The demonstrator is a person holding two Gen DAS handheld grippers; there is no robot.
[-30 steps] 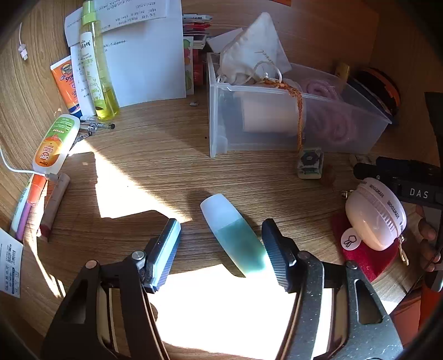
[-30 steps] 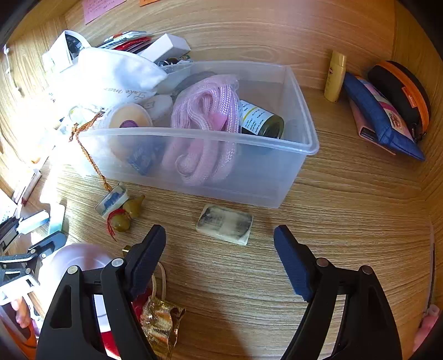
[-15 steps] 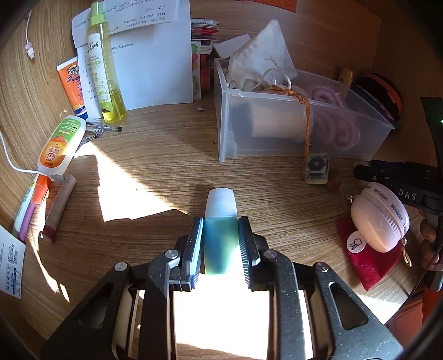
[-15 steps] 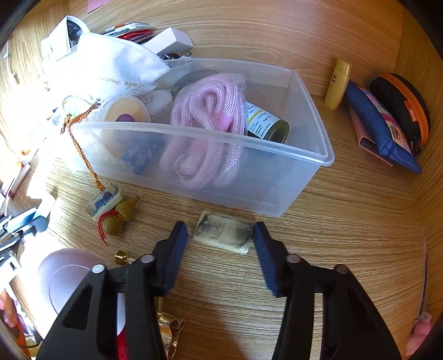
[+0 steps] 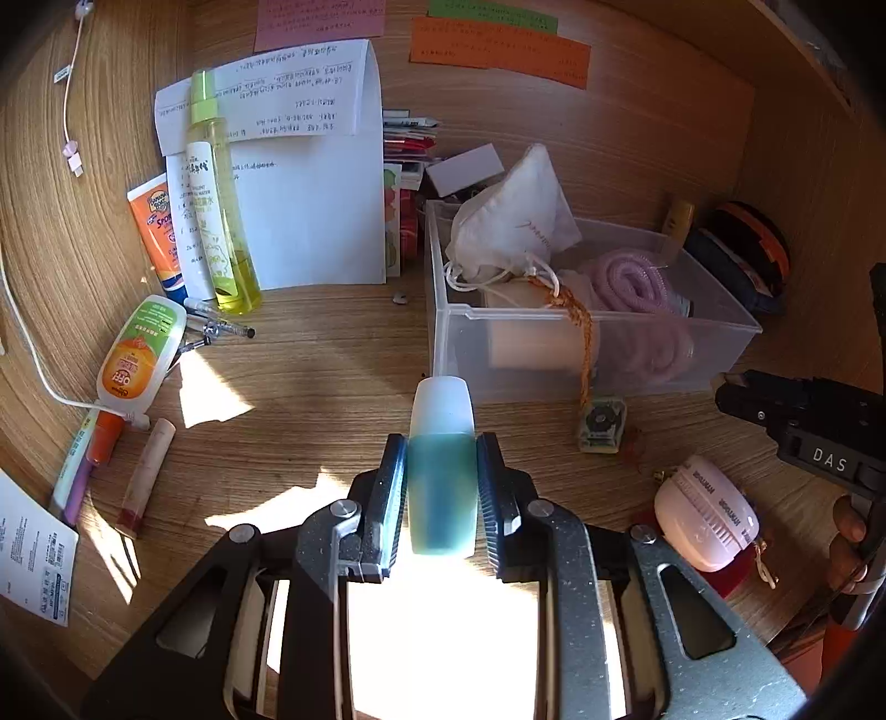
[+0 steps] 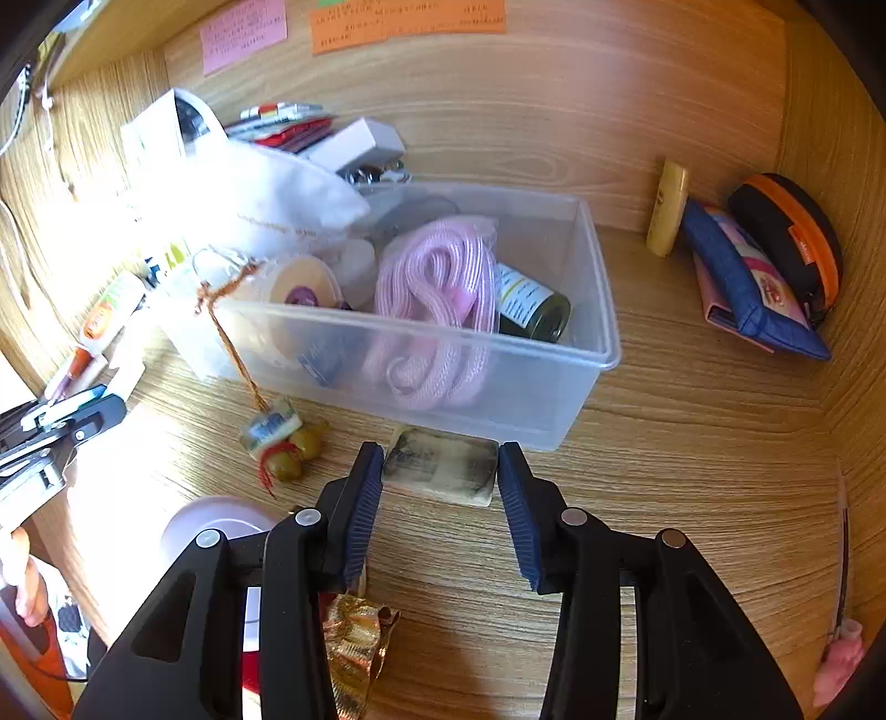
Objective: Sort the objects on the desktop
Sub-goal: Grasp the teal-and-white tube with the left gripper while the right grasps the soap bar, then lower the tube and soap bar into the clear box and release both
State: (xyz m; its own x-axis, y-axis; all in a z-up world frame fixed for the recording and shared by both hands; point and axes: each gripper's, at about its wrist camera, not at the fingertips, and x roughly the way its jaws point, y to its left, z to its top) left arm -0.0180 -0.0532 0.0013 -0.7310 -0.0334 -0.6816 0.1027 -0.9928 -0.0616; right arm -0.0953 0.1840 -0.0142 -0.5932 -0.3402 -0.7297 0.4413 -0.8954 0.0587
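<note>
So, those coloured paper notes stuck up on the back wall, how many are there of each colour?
Pink note: 1
Green note: 1
Orange note: 1
Total: 3

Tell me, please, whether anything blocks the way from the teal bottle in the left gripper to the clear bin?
Nothing visible stands between them. The teal bottle is clamped in the left gripper, and only bare desk lies before the clear bin. The bin itself is crowded, though.
</note>
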